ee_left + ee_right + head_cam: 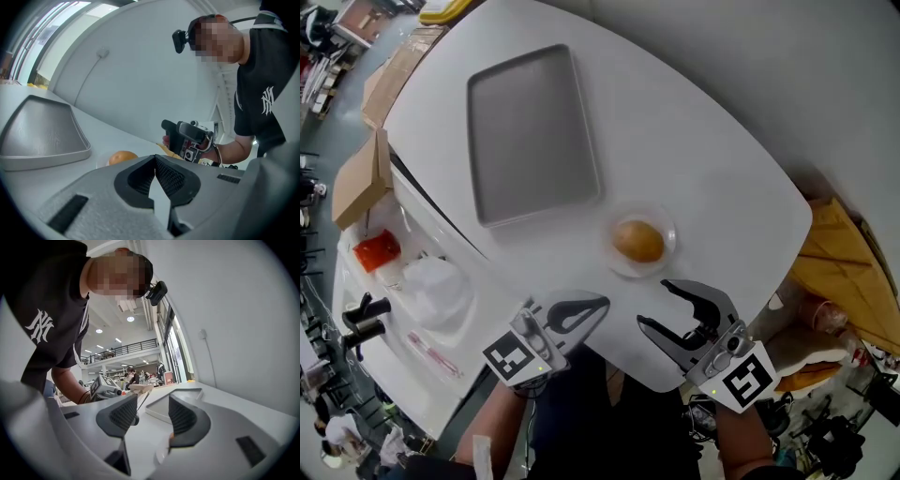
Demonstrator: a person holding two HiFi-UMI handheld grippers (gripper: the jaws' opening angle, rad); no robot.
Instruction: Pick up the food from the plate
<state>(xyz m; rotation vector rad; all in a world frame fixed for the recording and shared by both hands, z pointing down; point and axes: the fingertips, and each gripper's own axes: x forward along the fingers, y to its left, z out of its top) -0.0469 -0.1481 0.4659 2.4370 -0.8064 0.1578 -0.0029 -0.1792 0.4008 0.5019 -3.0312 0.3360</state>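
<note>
Showing the approach to a pick. The food (637, 241), one round orange-brown piece, sits in the middle of a clear shallow plate (671, 234) on the white worktop (703, 169). It lies just ahead of both sets of fingers and is touched by neither.

The right gripper (654, 304) is held low and about level over the worktop edge, its fingers parted with nothing between them. The gap faces the plate, so a short push forward would probably bring one finger to each side of the food. In the right gripper view only a sliver of orange shows beside the right-hand finger. The gap therefore appears aimed slightly off the food's centre and may need a small sideways correction.

The left gripper (598, 306) has its fingers closed together and empty, tips tilted a little downward; the food lies ahead of them and off to one side. This shut, standing-off pose suggests a supporting role, perhaps steadying the plate, which looks light enough to slide.

A grey tray (534, 131) lies well beyond the plate, far ahead of the fingers. The round food may roll if pinched off-centre.
</note>
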